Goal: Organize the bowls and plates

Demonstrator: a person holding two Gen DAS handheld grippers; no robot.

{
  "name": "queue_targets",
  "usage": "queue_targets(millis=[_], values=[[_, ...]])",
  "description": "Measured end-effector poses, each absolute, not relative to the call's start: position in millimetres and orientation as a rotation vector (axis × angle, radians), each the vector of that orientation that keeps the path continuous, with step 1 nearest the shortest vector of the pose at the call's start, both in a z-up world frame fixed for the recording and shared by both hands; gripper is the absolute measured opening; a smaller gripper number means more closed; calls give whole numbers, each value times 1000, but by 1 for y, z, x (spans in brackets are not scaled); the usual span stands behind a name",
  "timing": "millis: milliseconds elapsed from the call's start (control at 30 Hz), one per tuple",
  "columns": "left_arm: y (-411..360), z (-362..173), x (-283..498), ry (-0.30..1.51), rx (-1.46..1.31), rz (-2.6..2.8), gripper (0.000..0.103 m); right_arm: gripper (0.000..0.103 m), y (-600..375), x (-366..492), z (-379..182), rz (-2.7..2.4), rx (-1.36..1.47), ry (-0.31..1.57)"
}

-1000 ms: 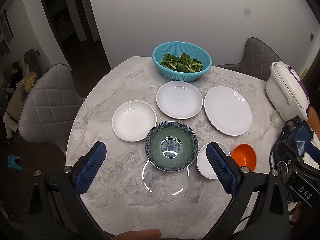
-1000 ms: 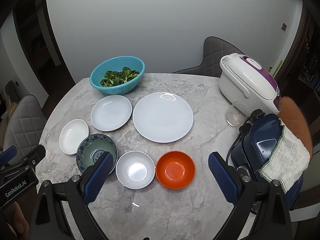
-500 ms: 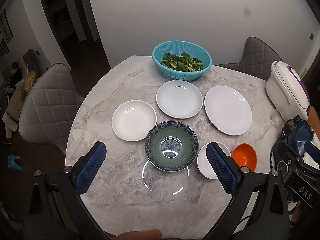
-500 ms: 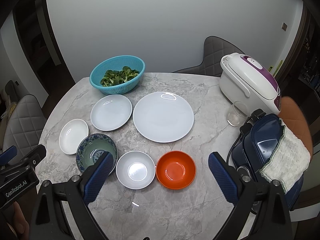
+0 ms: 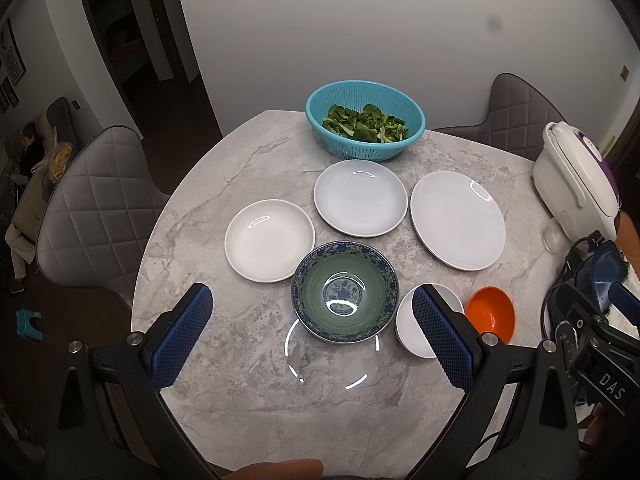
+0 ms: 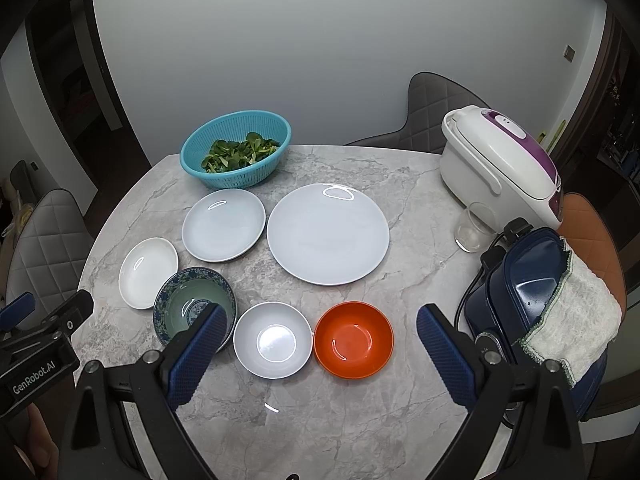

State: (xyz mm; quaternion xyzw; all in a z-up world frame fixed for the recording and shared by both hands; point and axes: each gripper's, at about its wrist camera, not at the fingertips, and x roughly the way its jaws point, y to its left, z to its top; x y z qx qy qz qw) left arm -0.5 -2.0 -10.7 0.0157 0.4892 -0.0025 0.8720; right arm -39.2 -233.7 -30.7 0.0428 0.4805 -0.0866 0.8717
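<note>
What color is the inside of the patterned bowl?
Green inside the patterned bowl, with a blue floral rim; clearest in the left wrist view.

**Glossy dishes on veined stone**

The bench (image 6: 408, 184) looks like polished grey marble, smooth and lightly reflective. The large plate (image 6: 328, 234), at 12 o'clock from the orange bowl (image 6: 353, 339), is glossy white glaze with sharp highlights. The orange bowl looks like shiny plastic. The patterned bowl (image 5: 346, 291) is glazed ceramic. The colander (image 6: 236, 148) is matt perforated teal plastic. A rough woven cloth (image 6: 576, 312) drapes at 3 o'clock. The tongs' pads (image 6: 444, 354) are blue textured rubber.
</note>
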Motion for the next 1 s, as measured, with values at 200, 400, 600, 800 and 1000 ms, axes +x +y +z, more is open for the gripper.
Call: queue_targets(millis=[200, 400, 600, 800, 1000], values=[[-2, -14, -1, 1025, 33, -6, 101, 98, -233, -39, -31, -182, 88, 1005], [-2, -14, 0, 1025, 33, -5, 101, 98, -233, -39, -31, -181, 88, 1005], [0, -18, -1, 1026, 33, -6, 101, 98, -234, -41, -30, -182, 89, 1006], [1, -19, -1, 1027, 31, -7, 101, 98, -231, -39, -31, -182, 89, 1007], [3, -22, -1, 1034, 24, -21, 101, 98, -230, -39, -34, -188, 88, 1008]])
